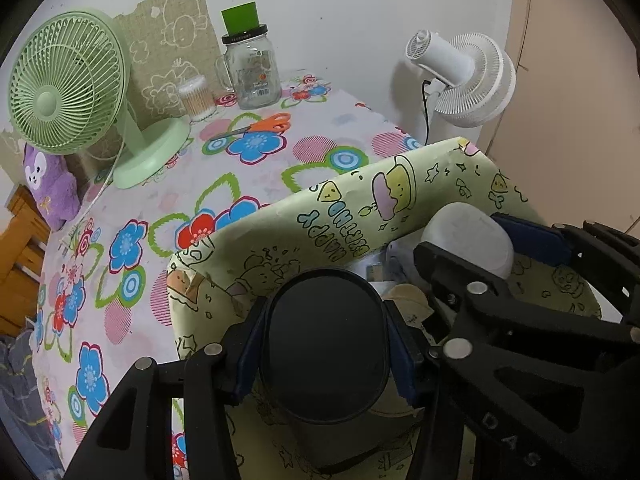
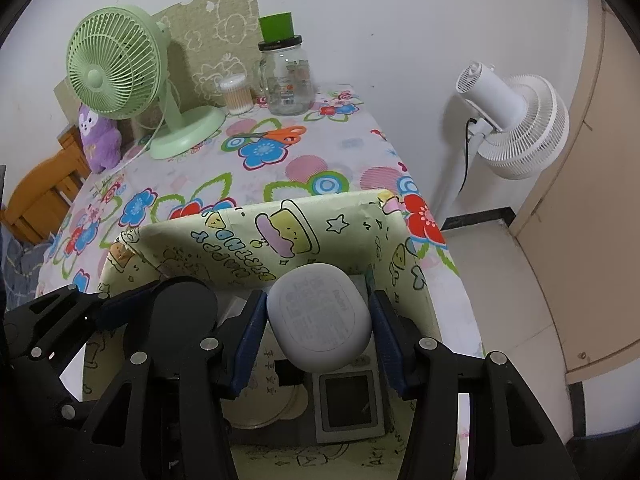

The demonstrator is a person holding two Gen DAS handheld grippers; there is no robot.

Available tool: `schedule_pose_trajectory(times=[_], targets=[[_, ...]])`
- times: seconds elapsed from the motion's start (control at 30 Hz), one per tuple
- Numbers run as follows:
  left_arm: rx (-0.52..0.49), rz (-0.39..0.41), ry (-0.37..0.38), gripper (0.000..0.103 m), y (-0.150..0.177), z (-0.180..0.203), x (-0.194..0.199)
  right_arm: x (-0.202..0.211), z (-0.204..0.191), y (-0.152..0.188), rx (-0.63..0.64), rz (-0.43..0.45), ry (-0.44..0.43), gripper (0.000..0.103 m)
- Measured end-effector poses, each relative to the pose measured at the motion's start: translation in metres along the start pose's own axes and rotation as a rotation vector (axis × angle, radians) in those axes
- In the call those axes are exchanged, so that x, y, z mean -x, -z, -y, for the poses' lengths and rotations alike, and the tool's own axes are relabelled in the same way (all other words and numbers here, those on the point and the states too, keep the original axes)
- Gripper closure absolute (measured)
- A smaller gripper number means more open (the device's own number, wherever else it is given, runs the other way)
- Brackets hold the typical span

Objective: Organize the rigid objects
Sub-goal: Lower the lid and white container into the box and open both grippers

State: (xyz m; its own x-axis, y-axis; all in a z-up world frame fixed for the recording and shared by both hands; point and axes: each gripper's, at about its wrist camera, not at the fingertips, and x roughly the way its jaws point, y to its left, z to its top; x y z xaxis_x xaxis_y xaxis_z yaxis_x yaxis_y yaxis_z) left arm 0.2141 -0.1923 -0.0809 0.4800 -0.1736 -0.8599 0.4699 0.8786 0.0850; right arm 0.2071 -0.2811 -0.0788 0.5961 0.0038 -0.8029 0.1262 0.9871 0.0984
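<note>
Left wrist view: the left gripper (image 1: 326, 354), at lower centre of the frame, pointed steeply downward with its blue-padded jaws pressed on either side of a matte black oval case (image 1: 326, 344), smooth and rounded, held above the open box (image 1: 256, 236). The box was cardboard covered in pale green paper printed with cartoon cakes and stars; it sat at the near edge of a table (image 1: 168, 184) covered by a glossy flowered cloth. At lower right of the same frame the right gripper (image 1: 472, 246) clamped a white oval case (image 1: 468, 240). Right wrist view: the right gripper (image 2: 318, 330), likewise tilted down at lower centre, gripped that white case (image 2: 320, 320), a smooth plastic pebble shape with faint grey print on its face, over the box interior, where a grey rectangular device (image 2: 348, 404) with a dark screen and a round pale disc (image 2: 264, 404) lay flat. In the upper left stood a green ribbed-grille fan (image 2: 116, 76); beside it were a clear glass jar (image 2: 288, 80), a tub of cotton swabs (image 2: 236, 94) and orange-handled scissors (image 2: 276, 134). A white fan (image 2: 516, 128) stood at right.
</note>
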Motion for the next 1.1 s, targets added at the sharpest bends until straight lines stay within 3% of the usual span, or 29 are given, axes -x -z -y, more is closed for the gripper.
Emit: schedule_pose_trajectory(times=[0.1, 0.17, 0.37, 0.5, 0.7, 1.1], targets=[[-0.010, -0.006, -0.002, 0.042, 0.000, 0.002, -0.001, -0.002, -0.002, -0.001, 0.005, -0.001, 0.004, 0.047], [-0.015, -0.009, 0.011, 0.034, -0.001, 0.002, -0.001, -0.003, -0.003, -0.001, 0.006, 0.000, 0.008, 0.046], [-0.015, -0.007, 0.052, 0.025, -0.002, 0.001, 0.000, -0.005, -0.004, -0.004, -0.001, 0.015, 0.005, 0.036], [-0.019, 0.012, 0.021, 0.017, 0.000, 0.004, 0.006, -0.001, -0.004, -0.001, -0.014, 0.012, -0.001, 0.034], [-0.022, 0.047, 0.016, 0.016, 0.007, 0.003, 0.023, 0.015, -0.007, 0.005, -0.014, 0.035, 0.000, 0.024], [-0.026, 0.138, 0.001, 0.014, 0.034, 0.001, 0.065, 0.055, -0.020, 0.024, -0.009, 0.101, -0.003, 0.017]])
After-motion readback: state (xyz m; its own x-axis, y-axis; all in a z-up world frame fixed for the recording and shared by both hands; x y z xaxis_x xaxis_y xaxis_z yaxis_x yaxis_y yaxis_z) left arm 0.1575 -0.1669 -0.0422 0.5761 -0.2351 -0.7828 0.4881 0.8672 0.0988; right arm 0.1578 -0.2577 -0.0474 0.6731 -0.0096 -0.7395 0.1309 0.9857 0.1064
